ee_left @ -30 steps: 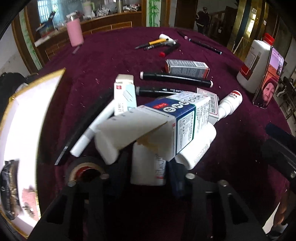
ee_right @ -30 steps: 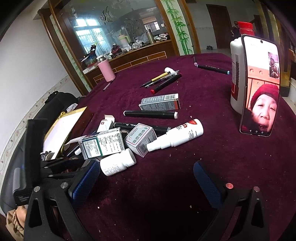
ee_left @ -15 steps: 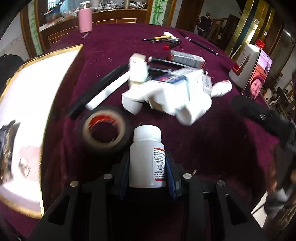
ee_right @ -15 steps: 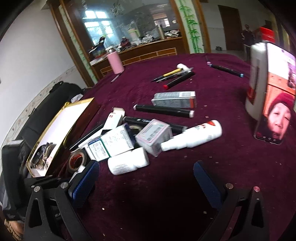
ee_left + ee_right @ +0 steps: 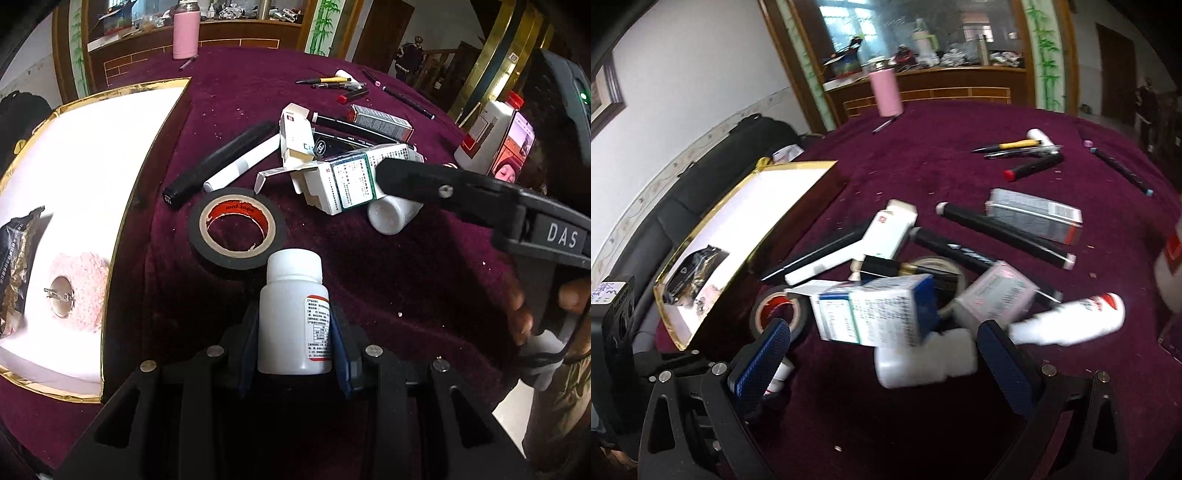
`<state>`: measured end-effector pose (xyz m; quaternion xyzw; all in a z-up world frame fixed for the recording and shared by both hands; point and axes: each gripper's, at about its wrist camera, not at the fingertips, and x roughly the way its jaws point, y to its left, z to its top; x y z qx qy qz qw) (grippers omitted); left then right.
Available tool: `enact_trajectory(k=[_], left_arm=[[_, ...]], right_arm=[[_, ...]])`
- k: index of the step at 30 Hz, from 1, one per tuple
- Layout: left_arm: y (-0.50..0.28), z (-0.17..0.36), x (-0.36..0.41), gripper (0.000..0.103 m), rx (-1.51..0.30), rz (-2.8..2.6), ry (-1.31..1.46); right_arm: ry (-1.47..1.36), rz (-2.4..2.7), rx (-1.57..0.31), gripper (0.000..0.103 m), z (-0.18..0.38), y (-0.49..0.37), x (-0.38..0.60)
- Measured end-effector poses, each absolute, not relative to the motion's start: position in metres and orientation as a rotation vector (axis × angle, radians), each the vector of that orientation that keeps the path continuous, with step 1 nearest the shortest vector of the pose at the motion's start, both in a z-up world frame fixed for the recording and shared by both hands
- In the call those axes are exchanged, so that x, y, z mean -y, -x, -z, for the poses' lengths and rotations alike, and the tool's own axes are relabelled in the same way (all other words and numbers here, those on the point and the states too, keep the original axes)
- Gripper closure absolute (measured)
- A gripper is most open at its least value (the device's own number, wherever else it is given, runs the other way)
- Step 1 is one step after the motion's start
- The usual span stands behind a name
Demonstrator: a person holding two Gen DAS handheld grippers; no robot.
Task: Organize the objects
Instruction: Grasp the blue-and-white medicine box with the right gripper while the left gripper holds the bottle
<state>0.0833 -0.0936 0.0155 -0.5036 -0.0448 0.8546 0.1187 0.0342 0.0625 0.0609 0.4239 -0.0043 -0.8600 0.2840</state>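
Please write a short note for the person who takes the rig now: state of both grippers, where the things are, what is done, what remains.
Left gripper: shut on a white pill bottle, near the tape roll.
Right gripper: open, empty, at the pile; second bottle and blue-white carton lie just ahead of it.
Gold-edged box, left: already holds a dark packet and a pink puff.
Left to do: held bottle, then cartons, markers, spray bottle, tape, far pens.

Daylit, dim room; fisheye-bent edges, dark corners; right wrist view motion-blurred
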Motion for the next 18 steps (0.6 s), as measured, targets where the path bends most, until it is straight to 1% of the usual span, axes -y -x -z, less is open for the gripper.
enact_trajectory(k=[2, 8, 10, 14, 18], left_arm=[[-0.083, -0.015, 0.095, 0.069, 0.142, -2.497, 1.472], [-0.085, -0.016, 0.097, 0.069, 0.149, -2.492, 1.476], [-0.085, -0.016, 0.098, 0.069, 0.147, -2.492, 1.479], [-0.087, -0.017, 0.098, 0.069, 0.139, -2.496, 1.481], [-0.086, -0.018, 0.1, 0.069, 0.146, -2.49, 1.489]], right_arm=[[-1.152, 2.268, 0.016, 0.0, -0.058, -0.033, -0.056], [-1.15, 2.065, 0.109, 0.0, -0.063, -0.049, -0.048], [-1.127, 2.094, 0.099, 0.0, -0.068, -0.051, -0.05], [-1.094, 2.234, -0.027, 0.0, -0.071, -0.039, -0.052], [-1.078, 2.183, -0.205, 0.0, -0.062, -0.025, -0.04]])
